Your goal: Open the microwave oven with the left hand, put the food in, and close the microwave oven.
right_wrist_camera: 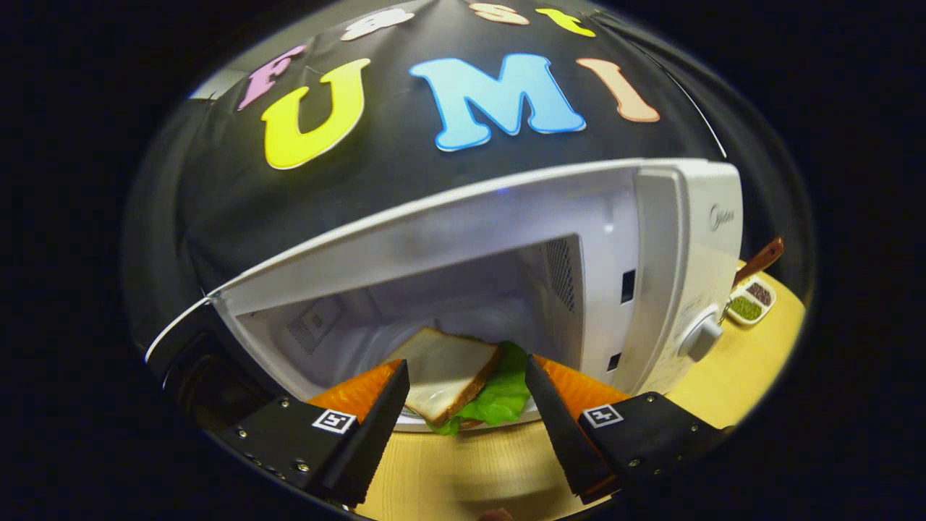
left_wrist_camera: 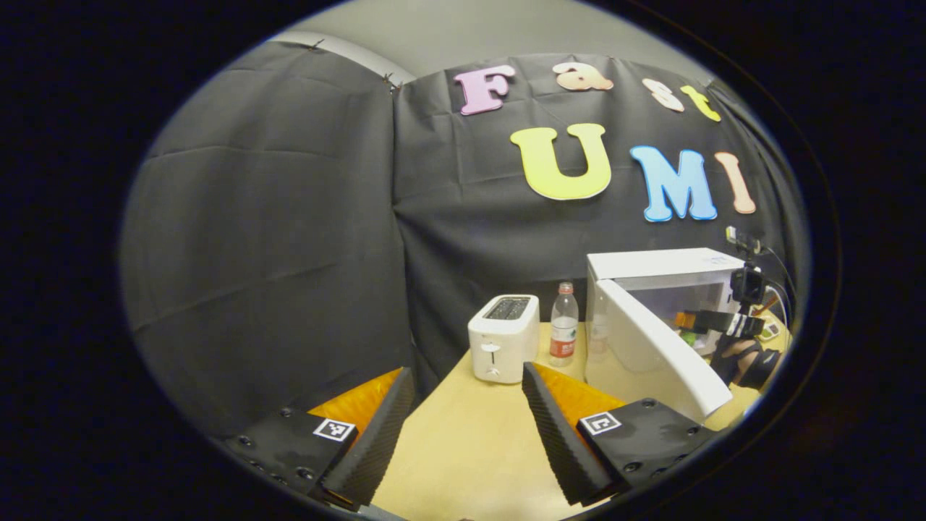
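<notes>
While the microwave oven (right_wrist_camera: pixel 673 239) is standing with its door (left_wrist_camera: pixel 655 347) swung open, the right tool (right_wrist_camera: pixel 463 405) is hanging at the cavity mouth, fingers spread wide, holding nothing. The sandwich (right_wrist_camera: pixel 456 373), bread on top and lettuce spilling out, is lying on a white plate (right_wrist_camera: pixel 412 418) just inside the cavity, straight ahead between the spread fingers; whether they are touching plate or food I cannot tell. The food looks placed, so closing is probably what is left.

The left tool (left_wrist_camera: pixel 463 427) is sitting well back over the wooden surface (left_wrist_camera: pixel 463 449), also wide and empty. The door is lying ahead and to its right, free edge angling toward it, so the left hand is the nearer one to push it shut. The right tool (left_wrist_camera: pixel 716 322), seen from the left gripper view, is sitting in the doorway, in the door's swing path.

A white toaster (left_wrist_camera: pixel 503 336) and a water bottle (left_wrist_camera: pixel 563 324) are standing just left of the oven; a small condiment dish (right_wrist_camera: pixel 749 302) with a wooden-handled utensil (right_wrist_camera: pixel 759 260) is sitting beyond the oven's right side.
</notes>
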Action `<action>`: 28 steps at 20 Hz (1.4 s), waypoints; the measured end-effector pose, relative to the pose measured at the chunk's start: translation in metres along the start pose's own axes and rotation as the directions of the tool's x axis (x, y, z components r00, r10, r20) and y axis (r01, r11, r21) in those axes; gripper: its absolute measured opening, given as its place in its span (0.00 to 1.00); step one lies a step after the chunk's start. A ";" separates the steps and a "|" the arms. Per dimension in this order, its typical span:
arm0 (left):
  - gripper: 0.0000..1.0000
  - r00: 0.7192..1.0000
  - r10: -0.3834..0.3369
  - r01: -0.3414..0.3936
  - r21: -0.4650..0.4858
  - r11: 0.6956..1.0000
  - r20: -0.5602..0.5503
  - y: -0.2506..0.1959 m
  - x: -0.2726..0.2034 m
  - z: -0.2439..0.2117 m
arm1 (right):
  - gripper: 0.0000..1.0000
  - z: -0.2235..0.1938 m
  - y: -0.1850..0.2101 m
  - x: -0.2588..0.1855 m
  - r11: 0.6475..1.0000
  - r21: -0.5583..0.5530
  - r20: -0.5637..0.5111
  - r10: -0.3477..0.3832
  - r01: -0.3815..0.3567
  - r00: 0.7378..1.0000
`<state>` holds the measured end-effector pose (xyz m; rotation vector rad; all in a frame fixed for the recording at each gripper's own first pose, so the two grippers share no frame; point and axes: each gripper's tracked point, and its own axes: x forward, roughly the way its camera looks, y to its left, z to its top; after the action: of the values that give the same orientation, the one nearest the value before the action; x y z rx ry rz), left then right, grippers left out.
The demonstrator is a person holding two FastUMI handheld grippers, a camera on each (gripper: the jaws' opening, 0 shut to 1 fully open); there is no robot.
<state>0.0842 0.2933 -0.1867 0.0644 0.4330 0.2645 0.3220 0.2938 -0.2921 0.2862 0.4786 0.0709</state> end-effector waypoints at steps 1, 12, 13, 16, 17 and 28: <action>1.00 1.000 0.000 0.000 -0.006 1.000 0.001 -0.002 -0.002 -0.005 | 0.98 0.008 0.002 -0.014 0.999 -0.038 0.026 0.019 -0.018 0.999; 0.97 0.999 -0.033 0.033 -0.027 0.999 0.010 -0.034 -0.017 -0.026 | 0.98 0.089 -0.028 -0.178 0.972 -0.198 0.193 0.165 -0.127 0.967; 1.00 0.999 -0.032 0.032 -0.035 0.999 0.014 -0.038 -0.017 -0.028 | 0.98 0.095 -0.035 -0.191 0.968 -0.218 0.200 0.167 -0.122 0.966; 0.83 0.999 -0.046 0.047 -0.067 0.997 0.007 -0.049 -0.019 -0.034 | 0.98 0.109 -0.058 -0.221 0.965 -0.239 0.226 0.162 -0.106 0.961; 0.75 0.998 -0.060 0.059 -0.073 0.996 -0.007 -0.054 -0.018 -0.042 | 0.98 0.112 -0.064 -0.231 0.967 -0.230 0.232 0.160 -0.106 0.959; 0.12 0.986 -0.157 0.156 -0.027 0.987 -0.059 -0.104 -0.037 -0.064 | 0.98 0.120 -0.092 -0.276 0.963 -0.246 0.251 0.174 -0.111 0.952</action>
<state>0.0494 0.1832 -0.2416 0.0001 0.4931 0.1165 0.1330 0.1381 -0.0937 0.1000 0.1737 0.2252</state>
